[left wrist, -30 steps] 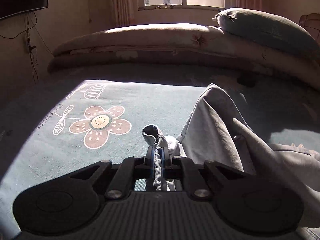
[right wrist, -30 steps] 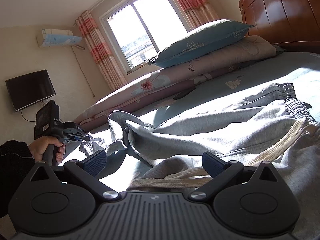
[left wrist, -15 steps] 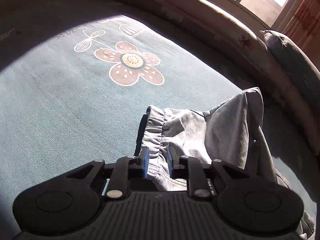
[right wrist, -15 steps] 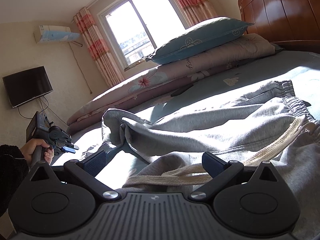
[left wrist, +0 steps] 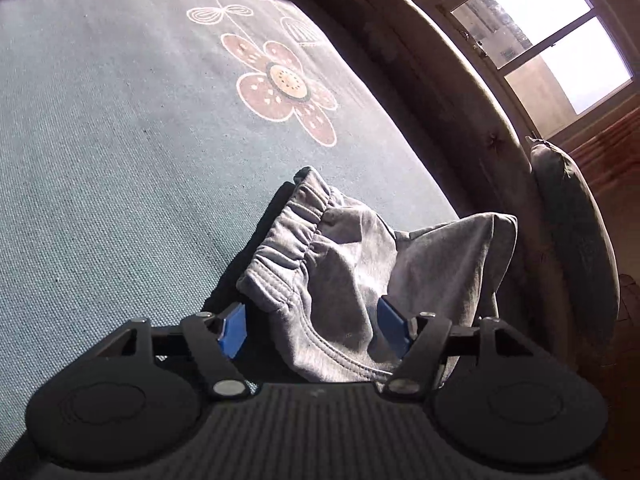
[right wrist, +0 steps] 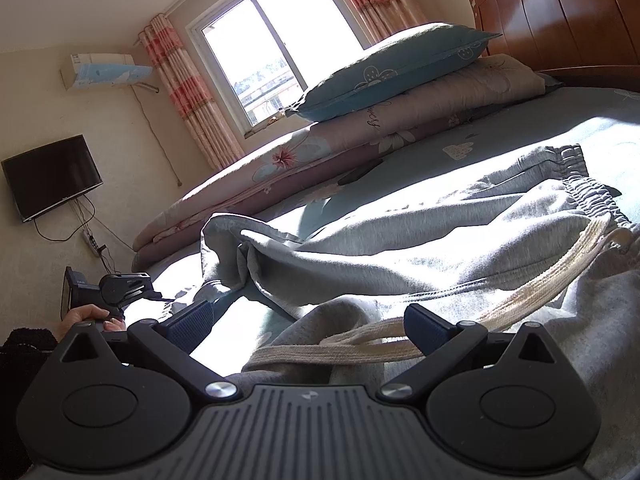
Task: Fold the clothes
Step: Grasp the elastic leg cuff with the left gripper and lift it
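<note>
Since a second ago the left gripper (left wrist: 312, 330) has dropped toward the bed and rolled over, and the cuff (left wrist: 292, 232) it was pinching is no longer clamped. Its jaws have just been opening; the blue pads (left wrist: 234, 330) are standing well apart now, with the grey cloth lying loose between them, not pressed by either pad. The right gripper (right wrist: 308, 322) has stayed put.

The grey sweatpants (right wrist: 420, 248) are lying spread across the teal bedsheet (left wrist: 100, 160), rumpled, one leg folded into a raised ridge. The elastic cuff at the leg's end is resting on the sheet just ahead of the left gripper, below the printed flower (left wrist: 286, 88). The gathered waistband (right wrist: 588, 196) is lying toward the far right in the right wrist view.

The right gripper is hovering low over the pants with its fingers wide apart, gripping nothing. The cream drawstring (right wrist: 460, 320) is running across the cloth between and just beyond its pads; whether a pad is touching it I cannot tell.

A hand (right wrist: 86, 318) in a dark sleeve (right wrist: 24, 348) is holding the left gripper's handle at the bed's near left edge.

A folded quilt (right wrist: 360, 136) is lying along the far side of the bed, a blue pillow (right wrist: 392, 68) on top. Sun is coming through the window (right wrist: 276, 52).
</note>
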{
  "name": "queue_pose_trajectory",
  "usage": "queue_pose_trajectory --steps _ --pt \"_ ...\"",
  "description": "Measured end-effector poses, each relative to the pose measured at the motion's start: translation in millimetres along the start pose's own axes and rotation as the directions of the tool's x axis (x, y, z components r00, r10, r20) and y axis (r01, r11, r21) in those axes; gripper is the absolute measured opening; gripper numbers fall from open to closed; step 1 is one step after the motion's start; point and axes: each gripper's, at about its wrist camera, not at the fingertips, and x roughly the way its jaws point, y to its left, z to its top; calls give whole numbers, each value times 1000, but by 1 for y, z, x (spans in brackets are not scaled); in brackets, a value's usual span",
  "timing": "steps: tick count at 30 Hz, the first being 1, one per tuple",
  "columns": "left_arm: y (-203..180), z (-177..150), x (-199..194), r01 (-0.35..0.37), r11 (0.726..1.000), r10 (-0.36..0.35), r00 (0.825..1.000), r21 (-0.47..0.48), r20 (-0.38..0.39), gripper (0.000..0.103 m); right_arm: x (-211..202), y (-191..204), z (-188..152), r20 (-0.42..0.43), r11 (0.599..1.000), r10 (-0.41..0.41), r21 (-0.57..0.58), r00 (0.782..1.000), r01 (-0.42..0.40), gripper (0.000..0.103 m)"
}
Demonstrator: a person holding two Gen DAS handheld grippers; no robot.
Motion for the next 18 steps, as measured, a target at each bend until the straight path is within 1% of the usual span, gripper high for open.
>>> queue_pose_trajectory --steps 3,4,5,6,7,9,10,12,18 --pt "-4 -3 0 -10 999 9 999 30 38 65 0 1 0 0 1000 1 -4 1000 -1 103" --pt "-8 -3 0 -31 998 29 999 57 44 56 -1 1 0 0 1000 1 -6 1000 -1 103" --pt "-12 -3 2 -67 993 63 997 99 46 44 -1 2 0 3 1000 3 -9 1000 -3 103" --pt "-16 -3 3 -103 985 97 994 141 49 21 -2 2 0 6 1000 5 -13 1000 -5 103" --pt "-20 -2 5 -134 975 126 991 176 53 13 -3 3 0 9 1000 6 -16 1000 -5 103" --pt "-25 3 6 -159 967 149 987 201 64 11 -4 4 0 13 1000 5 -25 1000 -5 103" --pt "-30 7 7 -180 957 166 983 227 78 11 -4 5 0 13 1000 5 -27 1000 -5 103" --pt "-42 16 7 -222 934 192 973 281 131 10 -4 5 0 13 1000 6 -28 1000 -5 103" --pt "-84 62 17 -318 858 222 938 403 268 9 -3 3 1 8 1000 3 -24 1000 -2 103"
